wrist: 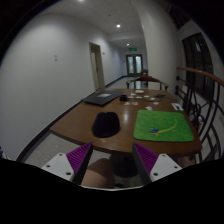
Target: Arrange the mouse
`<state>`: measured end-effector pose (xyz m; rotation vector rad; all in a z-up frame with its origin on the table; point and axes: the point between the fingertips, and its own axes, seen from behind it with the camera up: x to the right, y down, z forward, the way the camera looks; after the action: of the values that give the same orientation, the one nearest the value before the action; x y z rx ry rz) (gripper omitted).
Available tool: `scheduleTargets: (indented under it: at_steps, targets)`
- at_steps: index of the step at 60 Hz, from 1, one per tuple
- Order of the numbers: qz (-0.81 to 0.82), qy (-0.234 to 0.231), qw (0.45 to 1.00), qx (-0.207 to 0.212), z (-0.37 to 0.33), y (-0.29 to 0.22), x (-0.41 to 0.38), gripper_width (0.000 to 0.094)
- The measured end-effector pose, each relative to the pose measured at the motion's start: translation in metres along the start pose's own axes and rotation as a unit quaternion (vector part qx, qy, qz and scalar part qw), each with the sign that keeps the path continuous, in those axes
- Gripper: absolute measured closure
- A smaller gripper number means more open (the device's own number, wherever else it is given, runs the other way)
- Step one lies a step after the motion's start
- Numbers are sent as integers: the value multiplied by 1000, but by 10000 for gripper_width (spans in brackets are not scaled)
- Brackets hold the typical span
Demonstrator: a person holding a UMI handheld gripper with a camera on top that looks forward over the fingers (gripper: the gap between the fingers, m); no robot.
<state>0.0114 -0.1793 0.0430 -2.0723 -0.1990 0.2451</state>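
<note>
Mouse (104, 124) handling comes first: the dark, domed thing lying on the brown table (80, 120) just ahead of your left finger looks to be the mouse, and you should expect it to be light, rigid and fairly slick on its curved shell. It sits apart from your gripper (112, 160), whose fingers are spread wide with nothing between them; both purple pads (76, 158) show bare, so the tool is released and idle. Beside the mouse, ahead of your right finger, lies a green mat (164, 125), probably where the mouse belongs, though you will have to judge that yourself. Because the shell is smooth and rounded on top, a pinch high on the dome would likely slide off; aim instead for the two long flanks, low down where the sides run closer to parallel, so each pad meets a flatter face. A modest squeeze should do, since plastic of this kind will not give and needs no force. Whether a cable trails from it cannot be made out. Farther beyond your fingers sit a laptop (100, 97) and some small clutter, well clear of your reach path.
</note>
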Motion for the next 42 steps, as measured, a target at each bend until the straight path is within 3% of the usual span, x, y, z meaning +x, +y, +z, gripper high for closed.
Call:
scheduleTargets:
  at_steps: [11, 32, 37, 41, 42]
  targets:
    - [-9, -60, 998, -20, 14, 4, -30, 126]
    - [-40, 13, 998, -41, 39, -4, 19, 144]
    - [-59, 28, 997, -48, 36, -3, 30, 243]
    - [-69, 30, 997, -30, 36, -11, 31, 532]
    - [-68, 30, 997, -29, 34, -10, 31, 555]
